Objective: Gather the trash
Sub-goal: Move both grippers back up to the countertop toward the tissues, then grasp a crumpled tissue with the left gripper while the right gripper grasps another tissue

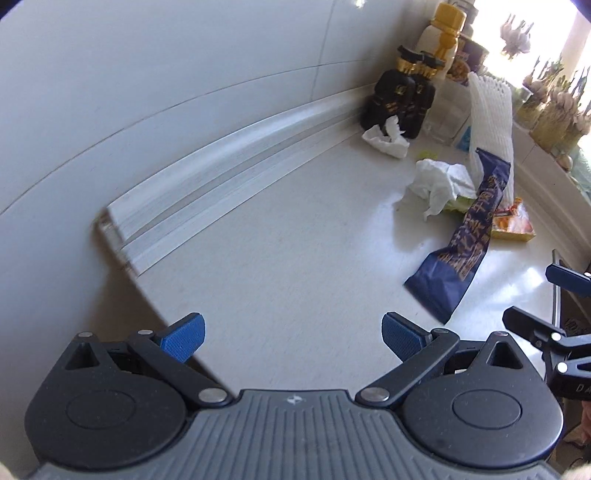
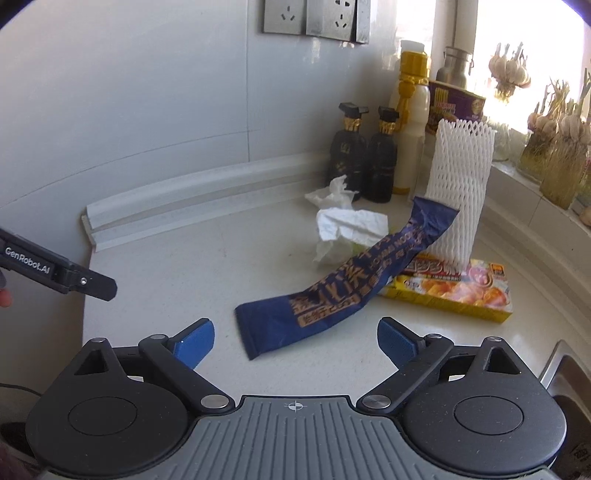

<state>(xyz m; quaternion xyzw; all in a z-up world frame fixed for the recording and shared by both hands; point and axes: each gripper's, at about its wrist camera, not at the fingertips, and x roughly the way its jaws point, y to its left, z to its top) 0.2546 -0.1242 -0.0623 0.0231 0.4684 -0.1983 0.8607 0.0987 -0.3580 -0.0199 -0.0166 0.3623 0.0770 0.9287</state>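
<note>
Both pairs of tongs stand wide apart and hold nothing. In the left wrist view the left tongs (image 1: 293, 338) sit at the bottom centre of the frame over bare white counter (image 1: 280, 236), their blue pads (image 1: 183, 338) well short of any trash; part of the right tongs shows at the right edge of that frame. In the right wrist view the right tongs (image 2: 295, 341) fill the lower centre, with the near end of the dark blue wrapper (image 2: 343, 280) lying between and just ahead of the two pads, not touching them. That wrapper runs diagonally up toward the right of the frame, its far end raised and leaning against the white foam net sleeve (image 2: 460, 192), which stands upright in the right centre. At the sleeve's foot a yellow food box (image 2: 454, 291) lies flat, the wrapper crossing over its left end. To the left of the wrapper's middle rests a crumpled white tissue (image 2: 347, 230), and a second crumpled tissue (image 2: 332, 192) lies behind it, just in front of two dark bottles (image 2: 364, 158) standing by the wall. A pale bottle with a gold cap (image 2: 410, 110) stands beside them in the upper centre. Garlic bulbs (image 2: 509, 72) hang by the bright window in the upper right. Wall sockets (image 2: 317, 16) sit at the top centre.
</note>
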